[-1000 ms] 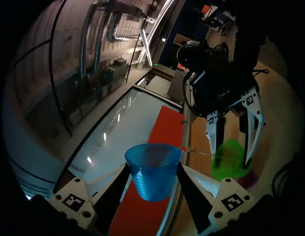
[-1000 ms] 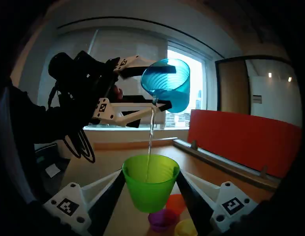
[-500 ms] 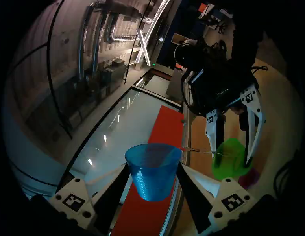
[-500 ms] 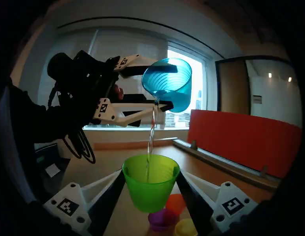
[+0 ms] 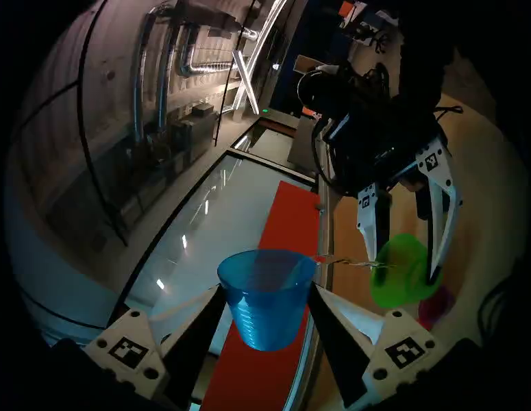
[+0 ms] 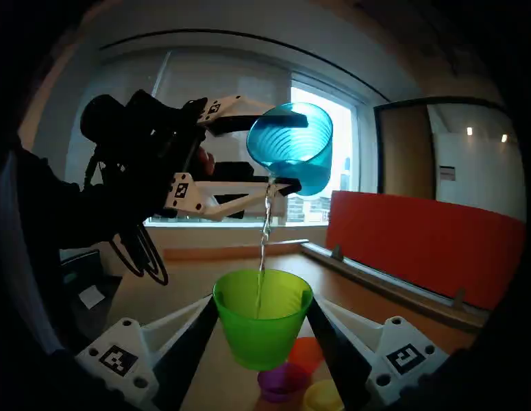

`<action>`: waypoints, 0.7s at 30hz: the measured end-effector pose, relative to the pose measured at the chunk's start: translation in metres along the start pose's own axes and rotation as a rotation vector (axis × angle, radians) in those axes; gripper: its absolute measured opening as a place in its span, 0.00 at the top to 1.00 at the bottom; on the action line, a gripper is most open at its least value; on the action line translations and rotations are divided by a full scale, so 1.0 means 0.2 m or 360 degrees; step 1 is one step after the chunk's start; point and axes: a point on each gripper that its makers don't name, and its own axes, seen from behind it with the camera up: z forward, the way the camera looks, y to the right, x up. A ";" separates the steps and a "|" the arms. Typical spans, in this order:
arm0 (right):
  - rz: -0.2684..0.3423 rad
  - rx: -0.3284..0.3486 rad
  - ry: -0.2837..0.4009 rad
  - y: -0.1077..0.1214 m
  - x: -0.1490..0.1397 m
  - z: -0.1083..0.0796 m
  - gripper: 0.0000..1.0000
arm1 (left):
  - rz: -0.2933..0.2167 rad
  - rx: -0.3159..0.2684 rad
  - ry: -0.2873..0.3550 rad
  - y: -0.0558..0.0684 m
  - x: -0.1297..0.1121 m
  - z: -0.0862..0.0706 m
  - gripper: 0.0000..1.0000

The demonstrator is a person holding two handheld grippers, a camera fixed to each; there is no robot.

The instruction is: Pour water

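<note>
A translucent blue cup (image 5: 266,301) sits between the fingers of my left gripper (image 5: 266,291), which is shut on it. In the right gripper view this blue cup (image 6: 291,147) hangs tipped on its side in the left gripper (image 6: 298,154), above and slightly behind the green cup. A thin stream of water (image 6: 264,240) runs from its lower lip down into the green cup (image 6: 262,322). My right gripper (image 6: 262,301) is shut on the green cup and holds it upright. In the left gripper view, the right gripper (image 5: 404,277) with the green cup (image 5: 401,270) catches the stream (image 5: 347,261).
Small orange (image 6: 306,351), purple (image 6: 282,382) and yellow (image 6: 323,396) cups stand on the wooden table (image 6: 196,281) just beyond the green cup. A red divider panel (image 6: 429,243) lines the table's right side. A bright window (image 6: 347,157) lies behind. A dark sleeve (image 6: 53,205) holds the left gripper.
The blue cup stays tipped and the water keeps running into the green cup. Both grippers have barely shifted.
</note>
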 end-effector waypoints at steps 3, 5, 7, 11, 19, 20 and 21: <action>0.0001 -0.0001 0.0001 0.00 0.00 0.00 0.09 | 0.0007 -0.0005 0.0001 0.01 0.00 0.00 0.17; 0.0003 -0.0001 0.0003 0.00 0.00 0.00 0.10 | 0.0012 -0.0009 0.0004 0.01 0.01 0.00 0.17; 0.0003 0.0000 0.0003 0.00 0.00 0.00 0.10 | 0.0023 -0.0011 0.0002 0.01 0.01 0.00 0.17; 0.0004 0.0001 0.0002 0.00 -0.01 0.00 0.10 | 0.0046 -0.0011 -0.0005 0.02 0.01 -0.01 0.17; 0.0007 -0.0002 0.0002 0.00 -0.01 0.00 0.10 | 0.0070 -0.0009 -0.0010 0.01 0.01 -0.02 0.17; 0.0007 -0.0002 0.0002 0.00 -0.01 0.00 0.10 | 0.0073 -0.0008 -0.0011 0.01 0.02 -0.02 0.17; 0.0008 -0.0001 0.0003 0.00 -0.01 0.00 0.10 | 0.0076 -0.0008 -0.0011 0.01 0.02 -0.02 0.17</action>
